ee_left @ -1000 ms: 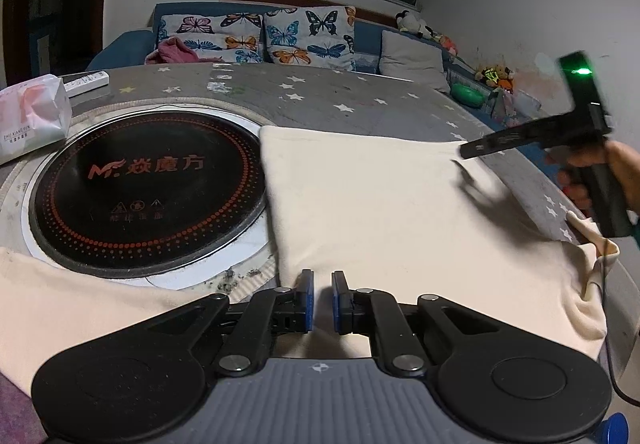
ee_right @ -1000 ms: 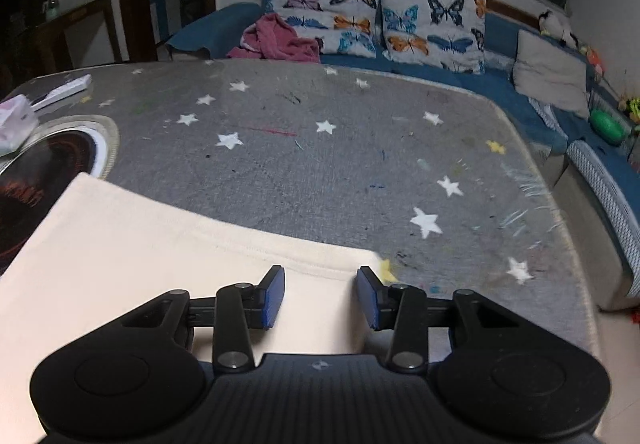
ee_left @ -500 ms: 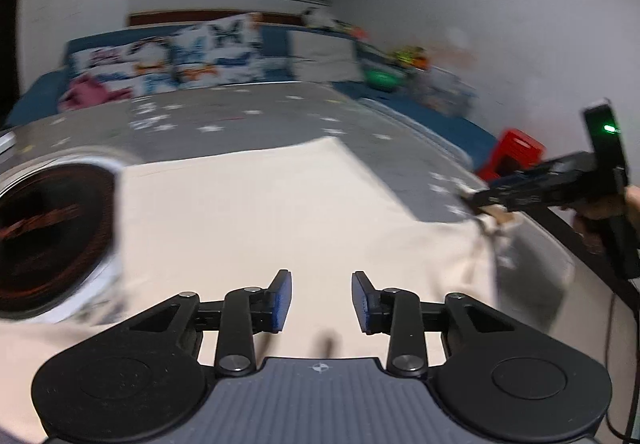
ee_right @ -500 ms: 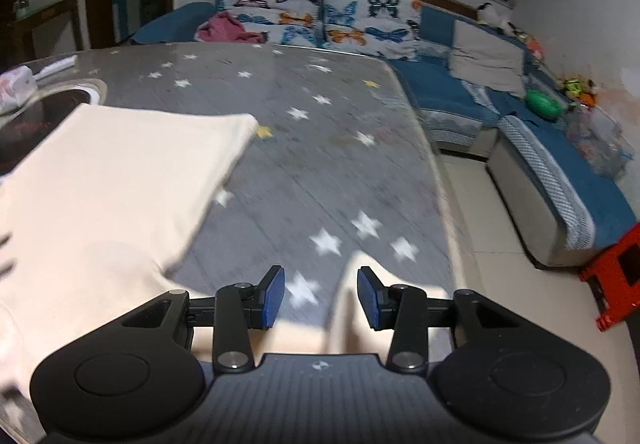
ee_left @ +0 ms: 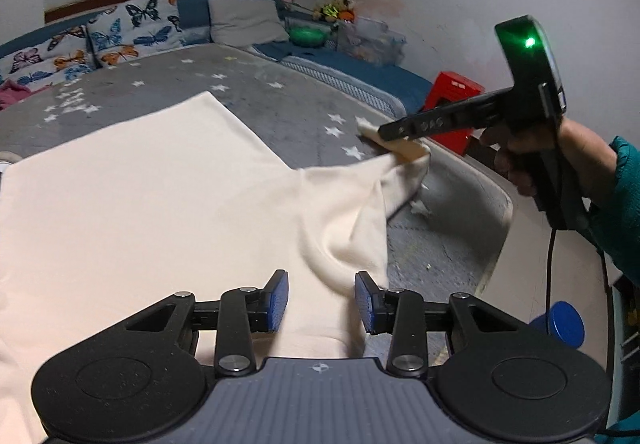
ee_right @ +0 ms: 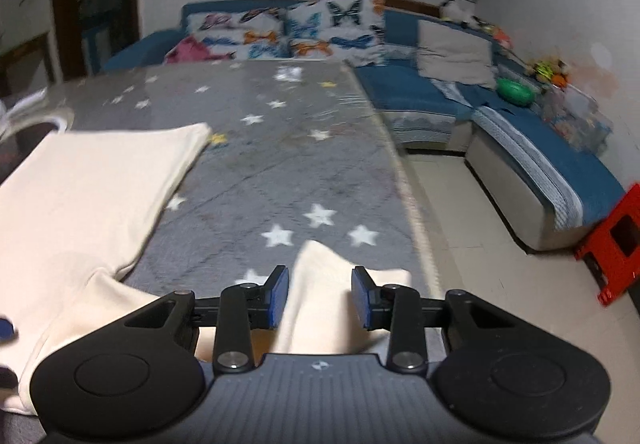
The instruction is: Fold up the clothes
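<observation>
A cream garment (ee_left: pixel 152 211) lies spread on the grey star-patterned table (ee_left: pixel 280 103). Its sleeve (ee_left: pixel 384 183) stretches to the right. My left gripper (ee_left: pixel 321 296) is open just above the garment where the sleeve joins the body. My right gripper (ee_left: pixel 384 132) shows in the left wrist view at the sleeve's end near the table's right edge. In the right wrist view my right gripper (ee_right: pixel 319 294) is open with the sleeve end (ee_right: pixel 320 284) between its fingers, and the garment body (ee_right: pixel 92 187) lies to the left.
A blue sofa (ee_right: pixel 540 147) with butterfly cushions (ee_right: pixel 320 27) runs along the far and right sides. A red stool (ee_right: pixel 616 244) stands on the floor at right. The table's right edge (ee_right: pixel 408 195) is close to my right gripper. A blue round object (ee_left: pixel 564 324) sits low at right.
Both grippers swung right, away from the induction cooker. The left gripper opened and moved to the sleeve's base. The right gripper moved from the garment's far corner to the sleeve end.
</observation>
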A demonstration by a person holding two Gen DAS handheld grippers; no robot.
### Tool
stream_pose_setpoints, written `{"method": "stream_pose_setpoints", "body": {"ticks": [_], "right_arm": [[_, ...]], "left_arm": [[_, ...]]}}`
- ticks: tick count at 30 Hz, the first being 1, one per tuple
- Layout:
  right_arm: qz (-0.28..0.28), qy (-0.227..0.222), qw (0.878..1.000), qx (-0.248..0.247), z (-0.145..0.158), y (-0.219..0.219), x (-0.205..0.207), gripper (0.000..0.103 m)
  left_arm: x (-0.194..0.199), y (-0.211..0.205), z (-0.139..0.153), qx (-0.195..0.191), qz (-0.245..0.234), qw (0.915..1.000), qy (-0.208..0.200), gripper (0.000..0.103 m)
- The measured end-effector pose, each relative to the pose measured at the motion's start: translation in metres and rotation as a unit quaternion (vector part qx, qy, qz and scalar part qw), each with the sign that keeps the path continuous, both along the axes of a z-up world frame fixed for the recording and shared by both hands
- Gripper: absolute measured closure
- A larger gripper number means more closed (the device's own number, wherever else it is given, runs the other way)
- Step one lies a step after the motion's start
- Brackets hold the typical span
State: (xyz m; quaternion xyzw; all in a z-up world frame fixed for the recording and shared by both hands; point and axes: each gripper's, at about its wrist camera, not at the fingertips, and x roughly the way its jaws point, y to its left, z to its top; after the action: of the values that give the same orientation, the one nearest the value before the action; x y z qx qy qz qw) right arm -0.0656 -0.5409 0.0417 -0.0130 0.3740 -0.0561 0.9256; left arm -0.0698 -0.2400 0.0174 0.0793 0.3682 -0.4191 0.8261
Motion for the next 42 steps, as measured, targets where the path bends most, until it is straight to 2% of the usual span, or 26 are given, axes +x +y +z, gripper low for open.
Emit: {"method": "stream_pose_setpoints", "body": {"ticks": [4,9,11,13,14,15,23,25,26,28,30,32,34,36,38,41,42], "right_arm": [[-0.02,-0.007,1.0,0.009,-0.001,-0.011,-0.012,0.069],[0.009,-0.019,1.0,0.016,0.003,0.002,-0.012,0.069],[0.015,-0.012,1.0,0.002,-0.004,0.009,-0.007,0.07],[0.015,-0.002,1.0,-0.014,-0.012,0.016,-0.001,0.074],[0.014,0.001,1.0,-0.022,-0.015,0.018,0.001,0.089],[0.007,-0.001,1.0,-0.029,-0.016,0.017,-0.001,0.099],[-0.072,-0.05,0.995,-0.037,0.015,-0.021,-0.056,0.1],[-0.099,-0.049,0.993,-0.036,0.015,-0.034,-0.069,0.098],[-0.114,-0.043,0.992,-0.033,0.012,-0.041,-0.073,0.093],[-0.142,-0.029,0.989,-0.03,0.004,-0.049,-0.078,0.092],[-0.144,-0.03,0.988,-0.047,0.002,-0.045,-0.08,0.091],[-0.122,-0.042,0.991,-0.038,0.005,-0.035,-0.078,0.088],[-0.082,-0.042,0.996,-0.007,0.006,-0.023,-0.07,0.085],[-0.041,-0.034,0.998,0.027,0.0,-0.011,-0.058,0.079],[-0.01,-0.023,0.999,0.048,-0.009,0.001,-0.045,0.077],[0.013,-0.025,0.999,0.043,-0.019,0.014,-0.03,0.066],[0.014,-0.029,0.999,0.036,-0.02,0.017,-0.028,0.066]], "left_arm": [[0.0,-0.007,-0.005,0.008,-0.007,0.9999,-0.002,0.063],[-0.001,-0.009,-0.006,0.011,-0.007,0.9999,-0.005,0.062],[-0.002,-0.009,-0.006,0.012,-0.007,0.9999,-0.007,0.062],[-0.003,-0.009,-0.006,0.014,-0.007,0.9998,-0.01,0.062],[-0.004,-0.009,-0.006,0.014,-0.007,0.9998,-0.011,0.062],[-0.004,-0.008,-0.005,0.015,-0.008,0.9998,-0.012,0.062],[-0.008,-0.005,-0.008,0.012,-0.029,0.9993,-0.019,0.062],[-0.01,-0.003,-0.008,0.012,-0.036,0.999,-0.022,0.06],[-0.011,-0.002,-0.008,0.013,-0.039,0.9989,-0.024,0.06],[-0.013,0.0,-0.008,0.013,-0.045,0.9986,-0.023,0.059],[-0.014,0.0,-0.007,0.014,-0.046,0.9986,-0.023,0.058],[-0.015,0.001,-0.007,0.014,-0.045,0.9986,-0.023,0.058],[-0.016,0.002,-0.007,0.013,-0.043,0.9987,-0.022,0.058],[-0.018,0.002,-0.007,0.013,-0.041,0.9989,-0.021,0.058],[-0.019,0.004,-0.006,0.012,-0.039,0.999,-0.018,0.058],[-0.022,0.01,-0.004,0.008,-0.035,0.9992,-0.015,0.057],[-0.023,0.012,-0.003,0.007,-0.033,0.9993,-0.015,0.056]]}}
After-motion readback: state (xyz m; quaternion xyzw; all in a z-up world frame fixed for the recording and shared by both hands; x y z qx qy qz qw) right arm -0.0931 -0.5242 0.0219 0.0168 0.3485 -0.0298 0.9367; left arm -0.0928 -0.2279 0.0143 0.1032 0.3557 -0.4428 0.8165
